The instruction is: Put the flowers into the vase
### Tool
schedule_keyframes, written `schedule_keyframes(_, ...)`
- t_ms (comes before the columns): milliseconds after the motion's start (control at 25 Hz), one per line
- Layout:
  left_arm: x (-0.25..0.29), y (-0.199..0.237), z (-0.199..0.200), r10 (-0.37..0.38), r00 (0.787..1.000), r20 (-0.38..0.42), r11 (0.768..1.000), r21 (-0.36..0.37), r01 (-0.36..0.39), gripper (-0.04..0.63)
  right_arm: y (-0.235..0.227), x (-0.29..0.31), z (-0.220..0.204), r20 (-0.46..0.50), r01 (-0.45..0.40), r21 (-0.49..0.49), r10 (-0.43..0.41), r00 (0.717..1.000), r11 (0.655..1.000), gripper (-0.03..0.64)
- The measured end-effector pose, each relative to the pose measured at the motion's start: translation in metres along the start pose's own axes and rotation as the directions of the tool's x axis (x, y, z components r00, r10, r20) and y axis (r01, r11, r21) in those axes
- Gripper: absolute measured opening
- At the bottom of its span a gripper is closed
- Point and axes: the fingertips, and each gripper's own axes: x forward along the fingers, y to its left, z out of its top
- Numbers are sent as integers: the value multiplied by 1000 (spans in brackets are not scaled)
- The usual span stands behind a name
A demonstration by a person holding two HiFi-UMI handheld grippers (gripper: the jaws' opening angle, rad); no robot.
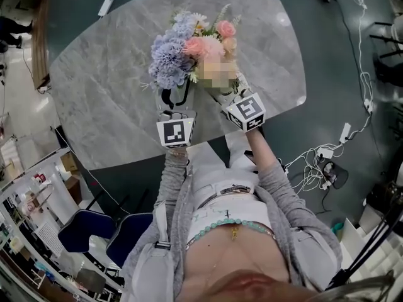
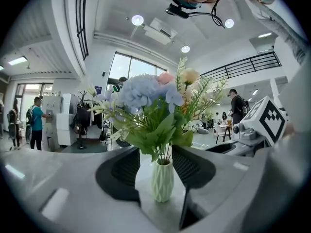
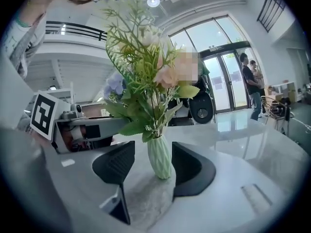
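A pale green ribbed vase point(image 2: 163, 181) stands upright on the grey marble table point(image 1: 107, 87) and holds a bunch of flowers point(image 1: 189, 49) with blue, pink and white blooms. In the head view the blooms hide most of the vase. My left gripper point(image 1: 172, 98) is open at the vase's near left. In the left gripper view the vase sits just beyond the gap between its jaws, untouched. My right gripper point(image 1: 224, 94) is open at the vase's near right. The vase point(image 3: 160, 157) stands between the right gripper's fingertips point(image 3: 121, 160) with a gap on each side.
The table's near edge runs just under both grippers. Two blue chairs point(image 1: 94, 228) stand at the lower left of the head view. Cables and a power strip point(image 1: 321, 162) lie on the floor at right. People stand far off in both gripper views.
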Motion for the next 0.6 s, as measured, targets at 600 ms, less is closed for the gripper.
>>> schedule_keyframes(600, -30, -8, 13, 11, 1000, -7, 999, -45, -11, 198, 23, -25, 19, 4, 3, -1, -3, 1000, 1000, 101)
